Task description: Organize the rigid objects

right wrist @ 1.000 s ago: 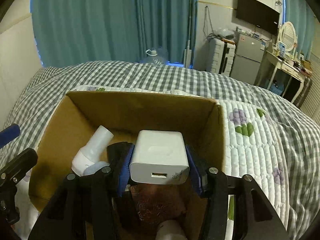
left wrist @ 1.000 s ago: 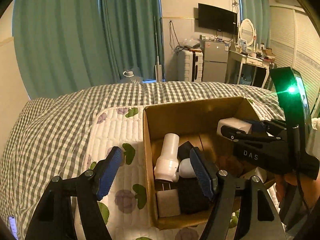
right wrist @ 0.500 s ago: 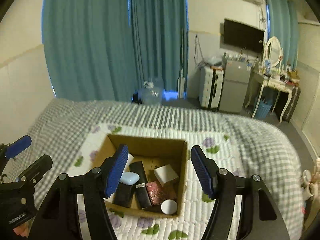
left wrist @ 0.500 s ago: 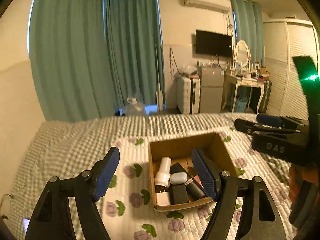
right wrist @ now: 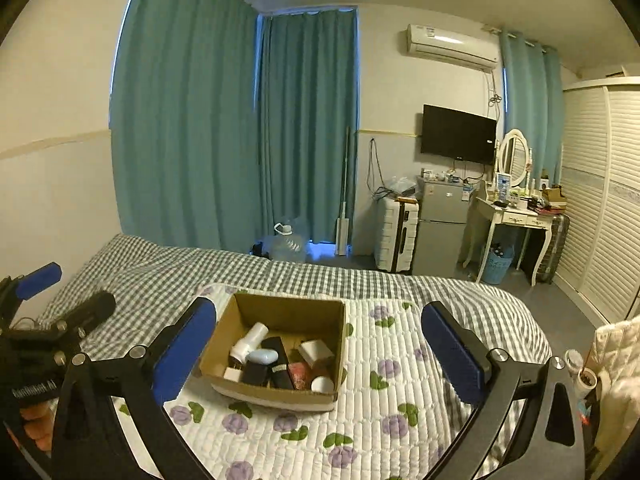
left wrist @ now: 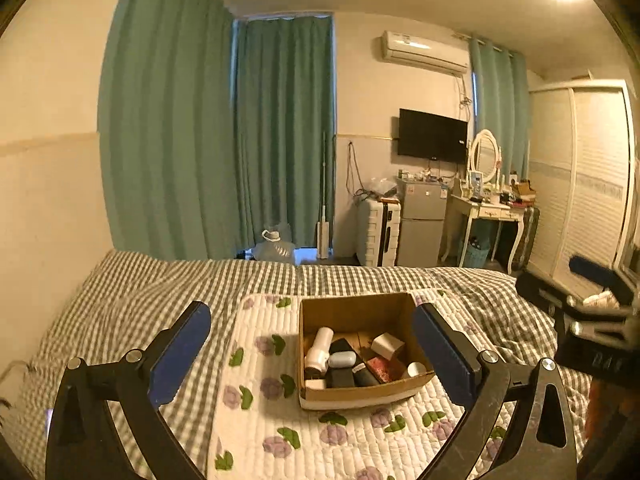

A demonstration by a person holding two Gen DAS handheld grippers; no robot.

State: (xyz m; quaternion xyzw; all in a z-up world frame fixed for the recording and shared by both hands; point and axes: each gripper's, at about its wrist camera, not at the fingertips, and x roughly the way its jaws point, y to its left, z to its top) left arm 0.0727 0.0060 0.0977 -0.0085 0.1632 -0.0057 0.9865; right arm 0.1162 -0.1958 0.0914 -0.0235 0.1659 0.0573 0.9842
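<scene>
Soft quilt beneath the cardboard box lets it tip; we note both tongs, left and right, just opened wide, empty.

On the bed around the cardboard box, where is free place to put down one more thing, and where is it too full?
The flowered quilt is bare right of the cardboard box, up to the checked blanket, and also in front of the box. Left of the box, a bare strip shows in the left wrist view. Inside the box it is crowded: a white bottle, a white charger and other small things.
</scene>
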